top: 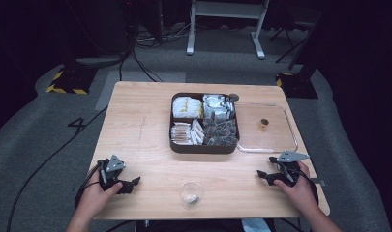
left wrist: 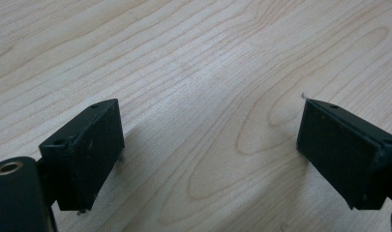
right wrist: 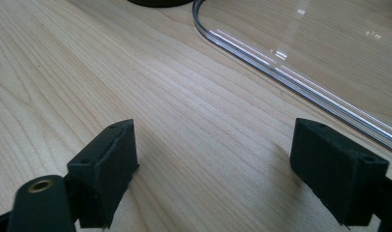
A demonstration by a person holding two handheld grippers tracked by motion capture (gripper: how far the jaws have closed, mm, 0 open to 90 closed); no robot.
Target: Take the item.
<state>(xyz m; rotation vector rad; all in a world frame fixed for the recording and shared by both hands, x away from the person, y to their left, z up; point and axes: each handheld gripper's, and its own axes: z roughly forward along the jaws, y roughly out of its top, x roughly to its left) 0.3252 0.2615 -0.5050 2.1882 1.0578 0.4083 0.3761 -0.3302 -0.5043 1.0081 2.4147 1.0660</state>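
A dark brown tray [top: 173,145] with four compartments stands at the middle of the wooden table. It holds yellowish packets [top: 186,106], silvery packets [top: 218,106], white sachets [top: 186,133] and dark packets [top: 221,133]. A clear lid [top: 280,140] with a small brown knob [top: 264,123] lies flat to the tray's right. A small clear cup [top: 191,193] with something pale inside stands at the near edge. My left gripper [top: 130,184] [left wrist: 208,140] rests open on bare wood at the near left. My right gripper [top: 265,168] [right wrist: 213,154] is open at the near right, just short of the lid's rim [right wrist: 280,63].
The table's [top: 135,121] left half is bare wood. A small dark round object [top: 233,96] sits at the tray's far right corner. Cables and a white table frame [top: 222,24] are on the grey floor beyond. The tray's edge [right wrist: 159,2] shows at the top of the right gripper view.
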